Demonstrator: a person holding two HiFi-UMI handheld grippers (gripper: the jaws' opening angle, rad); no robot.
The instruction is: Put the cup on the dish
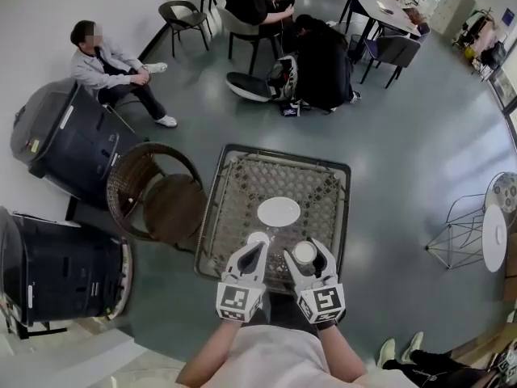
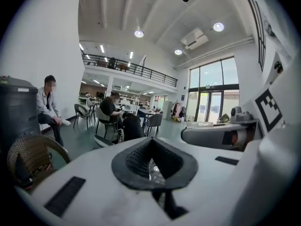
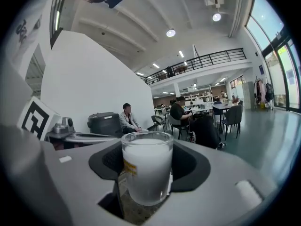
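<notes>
Pinching the cup (image 3: 146,168) between its pads, the right tool (image 1: 306,250) is seen near the dish (image 1: 279,212), not over it; placement is judged still undone. The left tool (image 1: 257,242) is pressed together, empty. A frosted cylindrical glass cup, a smooth white oval dish and a woven surface (image 1: 323,186) are shown.

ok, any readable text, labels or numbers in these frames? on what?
No text here can be read.
Yellow label on the cup: blurred, unreadable.
Sticker on the dark bin: too small to read.
Square markers on the gripper cubes: black-and-white patterns, no words or numbers.
</notes>
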